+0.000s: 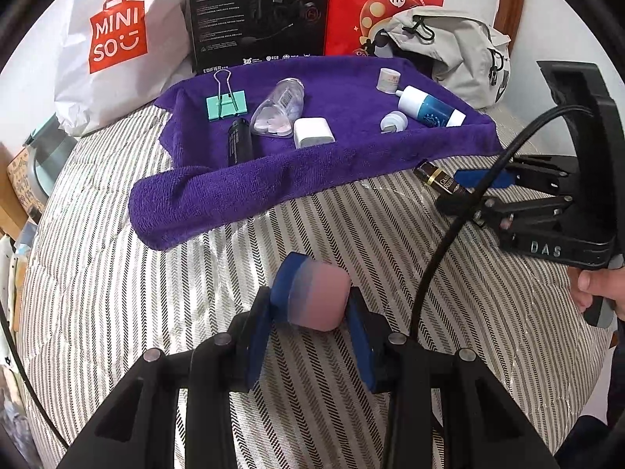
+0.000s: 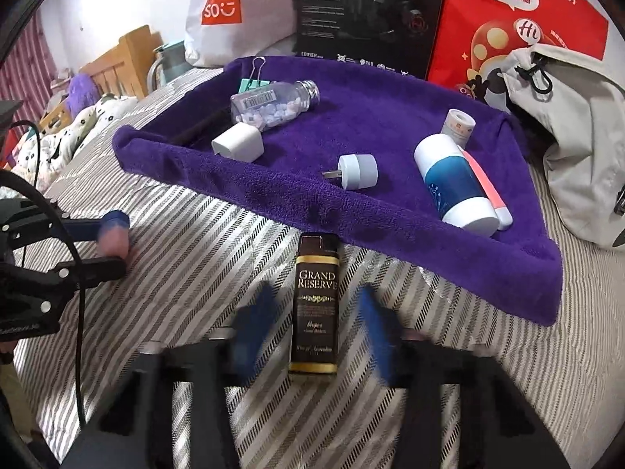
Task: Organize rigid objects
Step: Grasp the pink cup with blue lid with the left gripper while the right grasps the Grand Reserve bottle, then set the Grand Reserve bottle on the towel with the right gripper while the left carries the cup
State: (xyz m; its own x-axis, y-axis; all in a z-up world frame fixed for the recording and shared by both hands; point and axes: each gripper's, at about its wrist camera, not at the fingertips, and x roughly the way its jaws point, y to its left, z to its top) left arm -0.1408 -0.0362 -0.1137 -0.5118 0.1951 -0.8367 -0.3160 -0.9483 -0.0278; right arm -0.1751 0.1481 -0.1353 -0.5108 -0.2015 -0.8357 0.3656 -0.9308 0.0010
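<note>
My left gripper [image 1: 312, 305] is shut on a rounded pink block [image 1: 320, 297], held just above the striped bedcover; in the right wrist view the same left gripper [image 2: 113, 240] sits at the left edge. A dark brown "Grand Reserve" box [image 2: 315, 305] lies flat on the cover just in front of the purple towel [image 2: 390, 211]. My right gripper [image 2: 314, 326] is open, its blue pads [image 2: 375, 328] standing either side of the box with a gap on each side. In the left wrist view the right gripper [image 1: 465, 191] is at the box [image 1: 437, 179].
On the towel lie a green binder clip [image 1: 226, 105], a clear pill bottle [image 2: 273, 105], a white charger [image 2: 238, 142], a white plug [image 2: 359, 172], a blue-white bottle [image 2: 453, 179], a small jar [image 2: 459, 123] and a black stick [image 1: 239, 142]. Bags and boxes [image 1: 258, 11] line the back.
</note>
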